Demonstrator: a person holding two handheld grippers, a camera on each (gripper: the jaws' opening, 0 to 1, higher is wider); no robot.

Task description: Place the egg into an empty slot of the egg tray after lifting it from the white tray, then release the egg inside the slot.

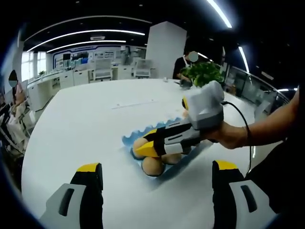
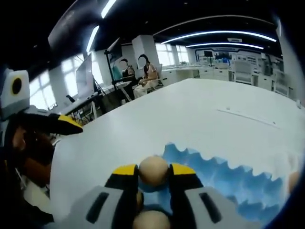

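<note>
In the left gripper view, the left gripper (image 1: 157, 183) hovers wide open and empty above the white worktop (image 1: 81, 124), well short of the blue egg tray (image 1: 131, 140) that lies ahead of it and slightly to its right. Over that tray the right gripper (image 1: 143, 148) reaches in from the right, its jaws closed narrowly on the egg (image 2: 153, 170). In the right gripper view the egg sits between the yellow tips directly above the tray's near slots, so the right hand is clearly nearer, and lowering straight down looks like the next move.
</note>
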